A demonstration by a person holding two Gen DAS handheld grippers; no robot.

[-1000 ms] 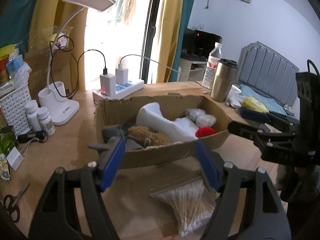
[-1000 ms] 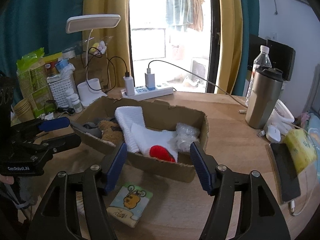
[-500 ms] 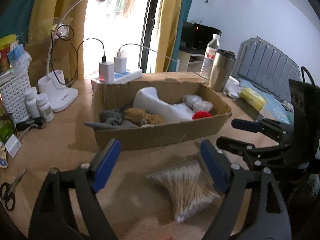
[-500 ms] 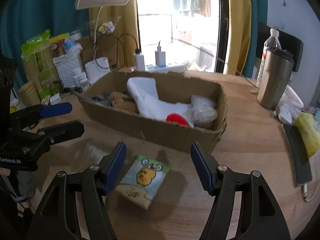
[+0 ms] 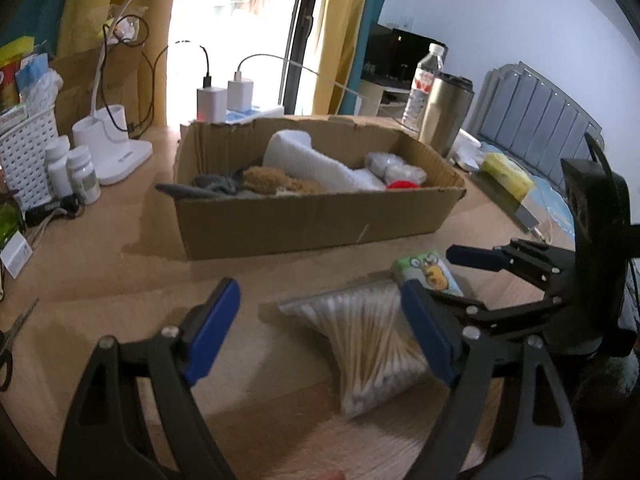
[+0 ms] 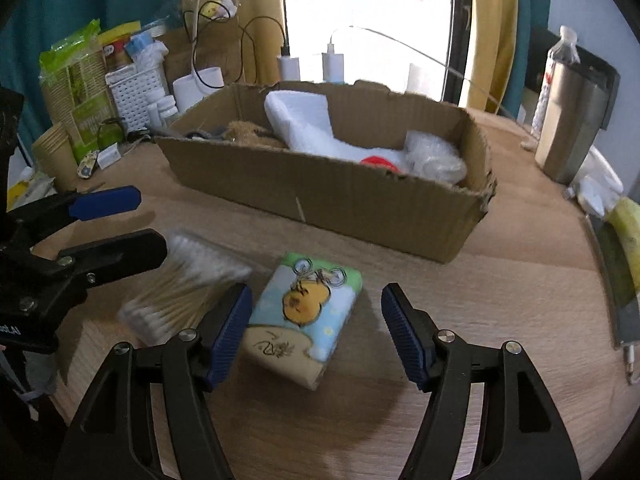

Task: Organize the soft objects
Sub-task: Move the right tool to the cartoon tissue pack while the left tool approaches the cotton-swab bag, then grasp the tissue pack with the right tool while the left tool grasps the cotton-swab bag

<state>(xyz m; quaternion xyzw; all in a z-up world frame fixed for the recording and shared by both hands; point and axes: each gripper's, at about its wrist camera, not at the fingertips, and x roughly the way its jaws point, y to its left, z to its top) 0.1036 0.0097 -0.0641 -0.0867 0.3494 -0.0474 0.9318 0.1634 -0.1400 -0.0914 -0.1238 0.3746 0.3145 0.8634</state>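
Nearest: left gripper (image 5: 320, 332) spread wide, jaws just opened further, straddling a clear bag of wooden cotton swabs (image 5: 370, 344) untouched on the wooden table (image 6: 500, 280). Right gripper (image 6: 316, 334) likewise agape over a cartoon-printed tissue pack (image 6: 304, 316), just right of the swabs. Farther back, an open cardboard box (image 6: 360, 200) of soft things.

You get blown-out daylight from tall glass doorway (image 5: 236, 20) behind; brown wooden counter (image 6: 500, 280) dim, soft shadows toward you; near clear bag of cotton swabs (image 5: 368, 344) motion-blurred; fisheye edges bent, dark.

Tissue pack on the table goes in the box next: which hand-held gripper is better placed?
Right. The right hand-held gripper is open with the tissue pack between its fingers; the left hand-held gripper is over the cotton swab bag.
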